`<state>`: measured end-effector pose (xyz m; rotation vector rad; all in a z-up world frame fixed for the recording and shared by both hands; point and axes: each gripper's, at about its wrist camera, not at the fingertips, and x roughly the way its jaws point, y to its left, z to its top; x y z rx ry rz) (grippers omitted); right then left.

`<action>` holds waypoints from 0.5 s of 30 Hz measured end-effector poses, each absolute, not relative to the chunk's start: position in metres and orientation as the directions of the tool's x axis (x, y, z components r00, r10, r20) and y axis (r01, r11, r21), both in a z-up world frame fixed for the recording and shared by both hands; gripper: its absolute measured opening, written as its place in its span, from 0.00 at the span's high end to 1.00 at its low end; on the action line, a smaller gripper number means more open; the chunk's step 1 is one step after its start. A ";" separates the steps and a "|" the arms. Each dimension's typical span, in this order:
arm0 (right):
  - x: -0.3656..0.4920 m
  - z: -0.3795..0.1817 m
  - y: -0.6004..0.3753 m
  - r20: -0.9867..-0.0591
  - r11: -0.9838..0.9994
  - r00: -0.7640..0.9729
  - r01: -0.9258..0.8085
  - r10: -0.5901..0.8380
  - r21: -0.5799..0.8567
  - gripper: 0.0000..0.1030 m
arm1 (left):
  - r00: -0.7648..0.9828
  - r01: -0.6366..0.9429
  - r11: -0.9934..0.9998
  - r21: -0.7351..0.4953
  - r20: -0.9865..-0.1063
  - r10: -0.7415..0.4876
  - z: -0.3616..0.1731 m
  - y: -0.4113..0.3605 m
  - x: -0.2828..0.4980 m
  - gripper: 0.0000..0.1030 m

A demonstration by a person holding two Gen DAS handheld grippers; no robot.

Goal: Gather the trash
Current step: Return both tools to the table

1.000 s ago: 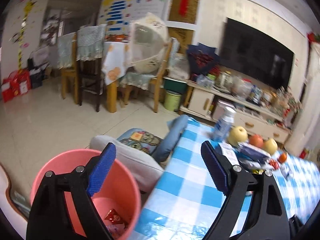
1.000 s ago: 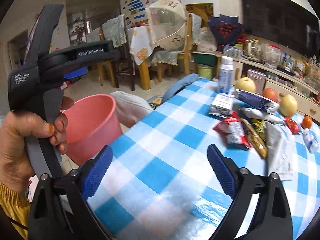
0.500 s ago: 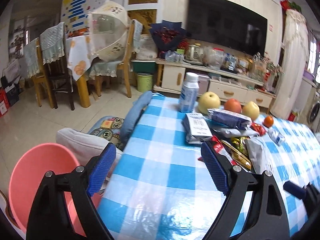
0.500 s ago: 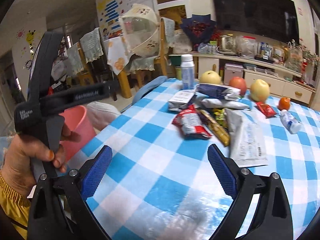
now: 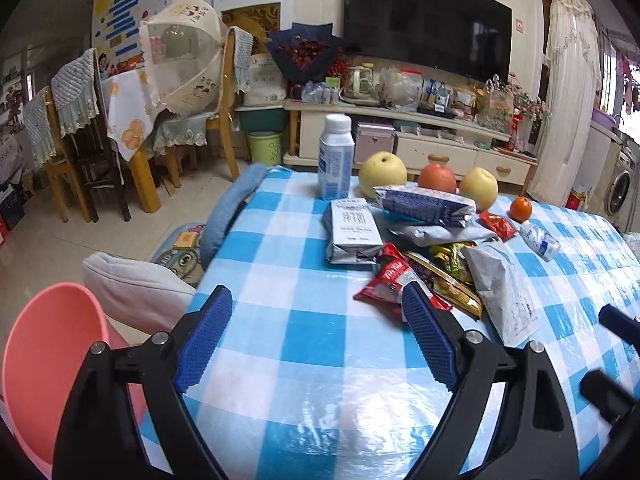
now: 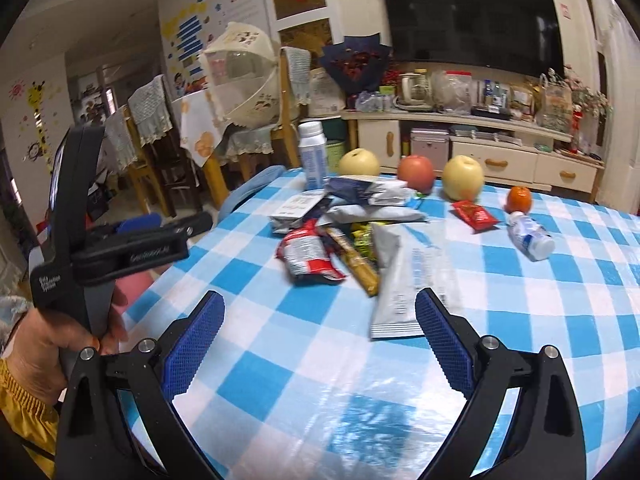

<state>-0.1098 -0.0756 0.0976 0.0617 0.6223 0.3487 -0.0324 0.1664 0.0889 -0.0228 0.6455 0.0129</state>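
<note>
Checked cloth covered the worktop, wrappers heaped mid-table – ahead of both tongs. Left tongs and right tongs stood released, empty. A silver packet (long axis pointing away) lay nearest the right tongs; the bin stood far left.

wall tv, cream cabinet, wooden chairs

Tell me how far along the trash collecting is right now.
Done: nothing confirmed; the inside of the pink bin beside the table is out of sight. In hand: nothing; the left gripper and right gripper are open and empty above the checked tablecloth. Left: the wrapper pile, with the red snack packet and silver pouch nearest, and the toppled small bottle.
</note>
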 end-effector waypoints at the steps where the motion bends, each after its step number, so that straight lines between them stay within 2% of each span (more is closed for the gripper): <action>1: -0.109 0.098 -0.082 -0.561 0.942 0.758 -0.290 0.333 0.167 0.08 | 0.794 -0.016 1.000 -0.023 -0.607 -0.001 0.088 0.165 -0.031 0.15; 8: -0.099 0.099 -0.120 -0.567 0.948 0.762 -0.213 0.314 0.238 0.07 | 0.769 0.021 0.997 -0.079 -0.635 -0.067 0.080 0.152 -0.025 0.15; 15: -0.086 0.098 -0.153 -0.574 0.946 0.764 -0.151 0.296 0.287 0.08 | 0.744 0.065 0.997 -0.034 -0.664 -0.072 0.067 0.121 -0.014 0.15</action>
